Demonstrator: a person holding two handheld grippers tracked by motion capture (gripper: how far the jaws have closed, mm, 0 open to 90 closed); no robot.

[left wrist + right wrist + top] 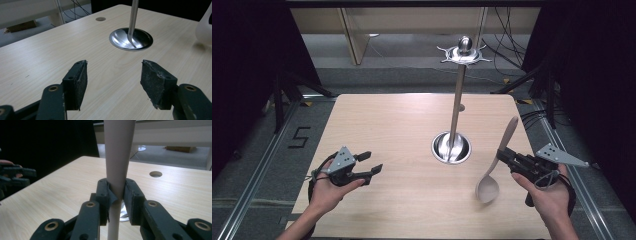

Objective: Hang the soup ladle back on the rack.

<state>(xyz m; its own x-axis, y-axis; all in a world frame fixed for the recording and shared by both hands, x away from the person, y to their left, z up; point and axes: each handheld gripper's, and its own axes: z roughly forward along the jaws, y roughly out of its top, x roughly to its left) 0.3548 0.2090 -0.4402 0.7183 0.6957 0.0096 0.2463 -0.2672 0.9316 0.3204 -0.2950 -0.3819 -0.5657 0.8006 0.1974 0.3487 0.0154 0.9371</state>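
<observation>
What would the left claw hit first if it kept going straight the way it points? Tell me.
Probably the round metal base of the upright stand, on the table. The open, empty left claw points over bare wood toward it, with nothing nearer in its line; depth is hard to judge.

A light wooden worktop (402, 130) fills the middle of the scene. Right of its centre stands a metal stand (457, 107): a round, shiny base (451, 148) carries a slim upright pole topped by a spiked disc with a ball (464, 49). A small round hole (100, 19) lies in the worktop's far part. On the grey floor to the left is a black mark (300, 137); black cables (507, 42) trail at the far right.
</observation>
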